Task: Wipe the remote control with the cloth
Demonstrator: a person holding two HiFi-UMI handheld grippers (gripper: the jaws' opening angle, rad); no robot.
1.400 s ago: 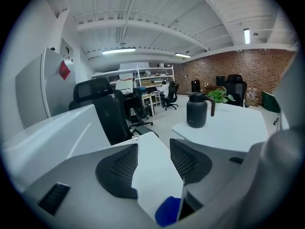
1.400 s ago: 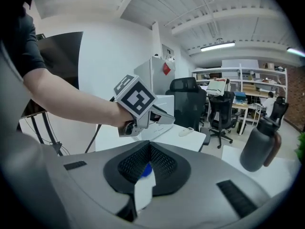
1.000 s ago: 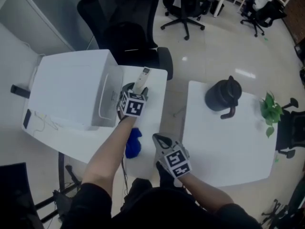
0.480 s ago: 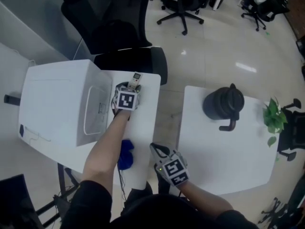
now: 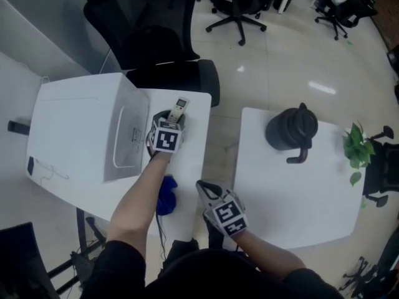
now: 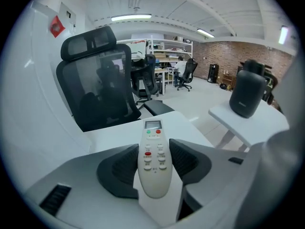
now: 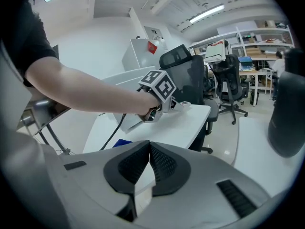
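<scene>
From the head view, your left gripper (image 5: 171, 119) reaches across the white table (image 5: 194, 147) to the remote control (image 5: 178, 108), which lies at the far end beside the big white box (image 5: 81, 126). The blue cloth (image 5: 165, 195) sits near the table's front edge, partly under your left forearm, and your right gripper (image 5: 204, 186) is just beside it.

In the left gripper view, the jaws are closing on the remote, pads at both its sides, with the buttons facing up.

In the right gripper view, the jaws are pressed together with nothing between them.
</scene>
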